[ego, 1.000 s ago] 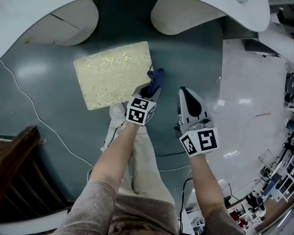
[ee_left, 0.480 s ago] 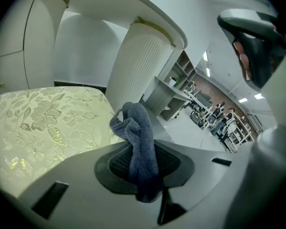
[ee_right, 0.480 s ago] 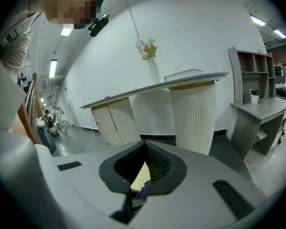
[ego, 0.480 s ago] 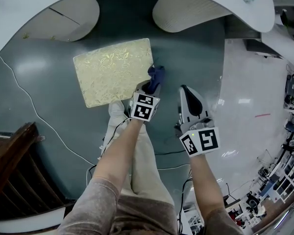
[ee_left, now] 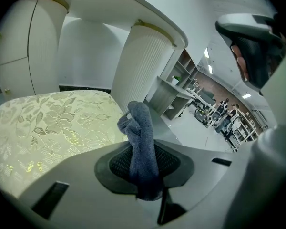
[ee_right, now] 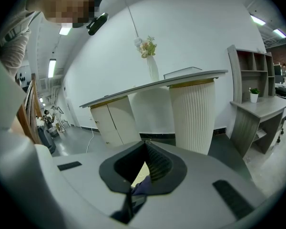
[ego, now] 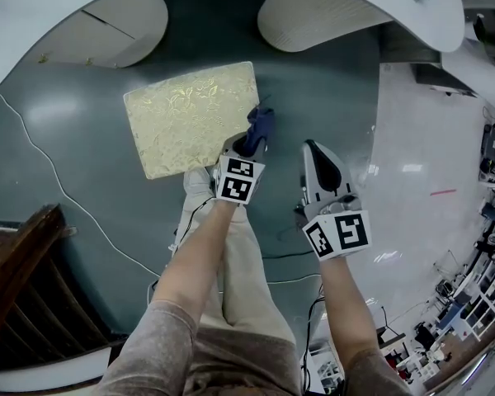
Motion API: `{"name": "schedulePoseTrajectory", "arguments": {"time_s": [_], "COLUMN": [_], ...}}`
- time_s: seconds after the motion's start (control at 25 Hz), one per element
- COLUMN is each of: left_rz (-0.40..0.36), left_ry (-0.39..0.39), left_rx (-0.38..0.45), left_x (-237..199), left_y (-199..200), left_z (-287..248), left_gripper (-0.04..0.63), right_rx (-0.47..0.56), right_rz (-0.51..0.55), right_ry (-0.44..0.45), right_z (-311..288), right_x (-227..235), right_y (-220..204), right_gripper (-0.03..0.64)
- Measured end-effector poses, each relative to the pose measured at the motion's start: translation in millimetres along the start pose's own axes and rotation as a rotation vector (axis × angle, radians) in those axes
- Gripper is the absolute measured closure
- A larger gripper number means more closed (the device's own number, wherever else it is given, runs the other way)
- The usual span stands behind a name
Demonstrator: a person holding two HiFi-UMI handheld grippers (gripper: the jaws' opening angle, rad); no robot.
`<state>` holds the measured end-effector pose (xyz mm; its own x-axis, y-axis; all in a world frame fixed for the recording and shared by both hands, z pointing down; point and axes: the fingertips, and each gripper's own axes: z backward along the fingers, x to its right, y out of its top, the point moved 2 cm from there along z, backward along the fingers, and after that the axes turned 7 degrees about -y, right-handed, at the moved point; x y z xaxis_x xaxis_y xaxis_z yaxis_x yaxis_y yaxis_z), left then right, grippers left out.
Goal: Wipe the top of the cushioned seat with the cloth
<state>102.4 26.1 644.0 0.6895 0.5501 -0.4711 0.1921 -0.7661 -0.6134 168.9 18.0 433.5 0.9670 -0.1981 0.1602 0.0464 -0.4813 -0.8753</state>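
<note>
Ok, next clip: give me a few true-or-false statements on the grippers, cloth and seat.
1. The left gripper is shut on the cloth. True.
2. The right gripper holds a second cloth. False: its jaws are together with nothing between them.
3. The cloth lies spread flat across the middle of the cushioned seat. False: it is bunched up, sticking out of the left gripper's jaws by the seat's right edge.
4. The seat's top has a gold floral pattern. True.
</note>
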Motion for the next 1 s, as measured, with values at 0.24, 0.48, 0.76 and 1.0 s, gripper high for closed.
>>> {"name": "schedulePoseTrajectory", "arguments": {"time_s": [0.24,0.48,0.76,1.0], "left_rz": [-0.011,-0.025,-0.001,0.013], "left_ry": [0.027,0.057,0.113,0.149], "left_rx": [-0.005,-0.011,-0.005,0.013], "left_x": [-15,-35,-63,-87], "left_y": [-4,-11,-25,-36], "left_z": [19,40,73,102], "left_gripper": [0.497,0.497,0.495,0.495], "right_rx": [0.000,-0.009,-0.016,-0.025], "right_rz": [-0.001,0.004,0.013,0.025], "right_ry": [0.017,0.027,0.047,0.069], "right_z": [-2,-6,-10,-16], "right_x": [-2,-7,-14,-25], "right_y": [-1,-7,-9,-9], "right_gripper": [0.611,0.611,0.611,0.611]}}
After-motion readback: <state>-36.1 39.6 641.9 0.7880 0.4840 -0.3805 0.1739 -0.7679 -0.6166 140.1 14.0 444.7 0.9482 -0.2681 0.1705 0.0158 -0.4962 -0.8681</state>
